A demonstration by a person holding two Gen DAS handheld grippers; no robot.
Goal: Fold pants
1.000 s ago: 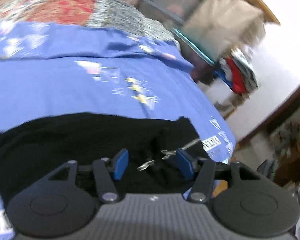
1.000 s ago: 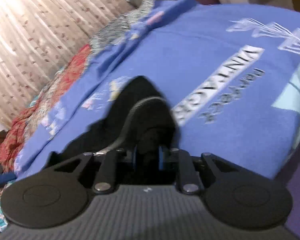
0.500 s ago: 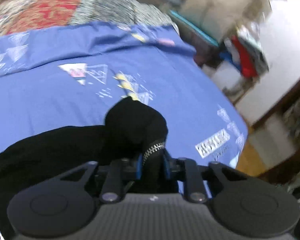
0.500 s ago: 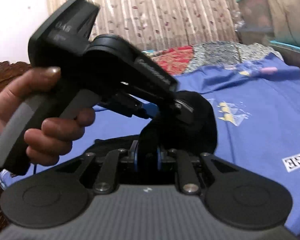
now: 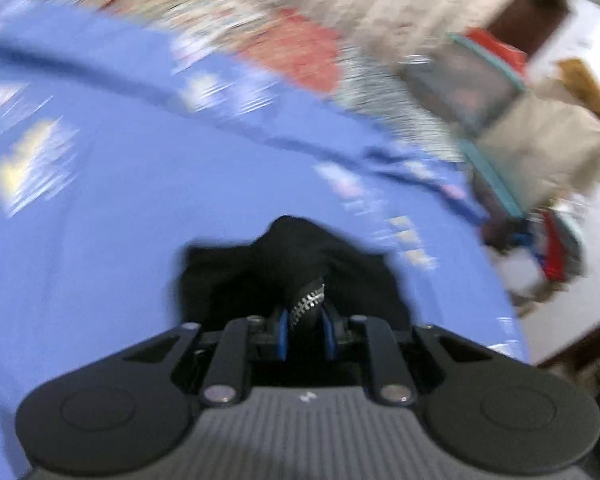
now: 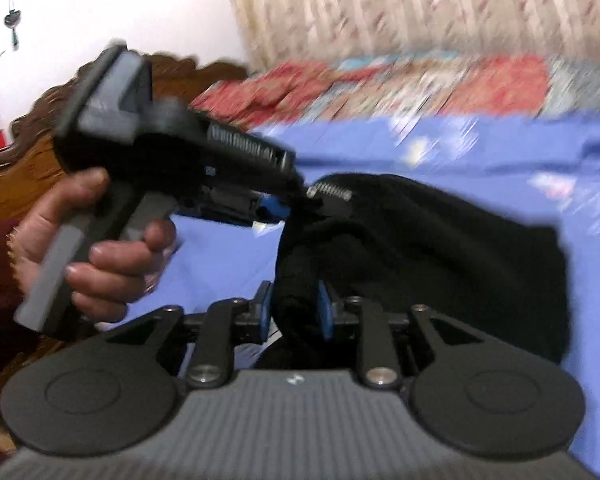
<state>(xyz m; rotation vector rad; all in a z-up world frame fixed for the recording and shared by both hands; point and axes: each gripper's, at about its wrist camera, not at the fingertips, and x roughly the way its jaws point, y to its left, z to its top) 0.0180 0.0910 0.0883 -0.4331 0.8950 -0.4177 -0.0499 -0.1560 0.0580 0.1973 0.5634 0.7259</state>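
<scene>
Black pants (image 6: 440, 248) are bunched up above the blue bedsheet (image 6: 596, 240), not laid flat — no clear long axis. In the right wrist view the bulk of the fabric spreads to the right and hangs low, w/ the gathered part rising up-left toward the zipper (image 6: 332, 191). Whether the low edge touches the sheet, can't tell; frames are motion-blurred.

Left gripper (image 5: 305, 330): blue pads nearly together, clamped on the pants at the fly, w/ the zipper teeth (image 5: 310, 303) showing right betw. the fingers. Fabric humps up ahead of the tips and drapes to both sides. From the right wrist view the same gripper (image 6: 288, 204) comes in from the left, pointing right and slightly down, its tips at the zipper end of the cloth. The left hand (image 6: 100, 240) wraps the grey handle, fingers curled round the front, thumb side up.

Right gripper (image 6: 294, 312): jaws closed to a narrow gap, pinching a thick rolled fold of black fabric that rises straight up betw. the blue pads. It sits below and just beside the left gripper's tips — the two grips are near each other on the same bunched end.

Bkgd: patterned red quilt (image 6: 380, 84) beyond the sheet, pleated curtain (image 6: 420, 8), carved wooden headboard (image 6: 40, 132) at left.
</scene>
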